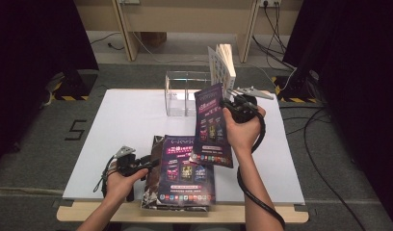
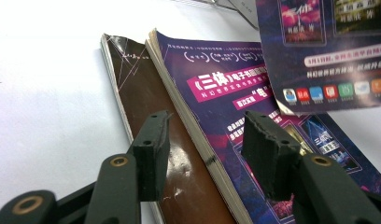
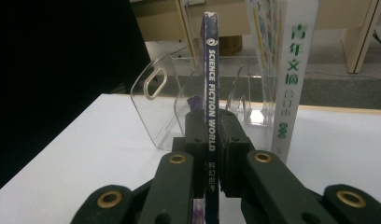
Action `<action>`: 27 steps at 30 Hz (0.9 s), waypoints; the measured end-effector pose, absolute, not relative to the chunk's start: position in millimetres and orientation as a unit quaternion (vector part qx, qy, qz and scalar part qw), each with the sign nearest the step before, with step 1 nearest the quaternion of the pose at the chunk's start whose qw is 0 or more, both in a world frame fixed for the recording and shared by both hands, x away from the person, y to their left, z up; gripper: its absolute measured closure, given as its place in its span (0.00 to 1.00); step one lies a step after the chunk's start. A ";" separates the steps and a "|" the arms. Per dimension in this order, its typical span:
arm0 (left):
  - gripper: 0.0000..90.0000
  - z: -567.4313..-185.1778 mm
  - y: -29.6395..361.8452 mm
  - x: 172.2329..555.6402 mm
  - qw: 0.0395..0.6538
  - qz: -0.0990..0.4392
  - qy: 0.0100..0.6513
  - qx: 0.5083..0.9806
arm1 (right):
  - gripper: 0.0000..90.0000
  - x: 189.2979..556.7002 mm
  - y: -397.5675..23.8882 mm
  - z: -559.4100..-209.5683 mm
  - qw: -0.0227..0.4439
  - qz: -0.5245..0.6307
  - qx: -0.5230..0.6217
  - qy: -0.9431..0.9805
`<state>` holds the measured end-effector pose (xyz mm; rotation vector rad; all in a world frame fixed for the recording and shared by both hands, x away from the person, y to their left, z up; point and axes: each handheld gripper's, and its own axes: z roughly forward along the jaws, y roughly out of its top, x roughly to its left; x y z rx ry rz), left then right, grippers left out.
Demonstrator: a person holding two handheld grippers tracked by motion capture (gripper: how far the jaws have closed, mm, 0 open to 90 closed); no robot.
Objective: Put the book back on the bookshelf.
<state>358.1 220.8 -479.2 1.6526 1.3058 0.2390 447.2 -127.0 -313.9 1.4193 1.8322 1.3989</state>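
The right hand-held gripper (image 3: 210,154) is clamped on the spine of a thin purple paperback magazine (image 1: 211,126), held above the tabletop (image 1: 127,125) near the clear acrylic rack (image 1: 185,91). Light and floppy, it is best pinched at the spine. The left hand-held gripper (image 2: 202,144) stands apart over 2 stacked magazines (image 2: 188,140).

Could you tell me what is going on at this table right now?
A person is filing magazines into a clear acrylic rack at the far side of the white table. The right gripper is shut on the spine of a purple magazine, held up near the rack, where a white book already stands. The left gripper is open over the magazine stack at the near edge.
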 end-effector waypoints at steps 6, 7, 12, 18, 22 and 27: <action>0.56 -478.4 221.8 358.4 0.490 0.100 0.537 0.680 | 0.94 453.2 -125.0 -310.0 0.221 0.507 0.512 0.657; 0.56 -478.4 221.8 358.4 0.489 0.101 0.537 0.680 | 0.94 453.2 -125.0 -310.0 0.221 0.507 0.512 0.657; 0.56 -479.3 221.1 358.5 0.489 0.099 0.537 0.680 | 0.94 455.4 -124.3 -307.1 0.226 0.511 0.511 0.654; 0.56 -479.2 221.0 358.4 0.489 0.100 0.537 0.680 | 0.94 456.5 -123.8 -302.9 0.228 0.514 0.512 0.649; 0.56 -479.3 220.7 358.2 0.489 0.099 0.537 0.681 | 0.94 457.9 -123.8 -301.2 0.232 0.516 0.511 0.647; 0.56 -479.0 221.4 358.4 0.489 0.100 0.537 0.681 | 0.94 460.0 -122.9 -299.3 0.234 0.518 0.511 0.645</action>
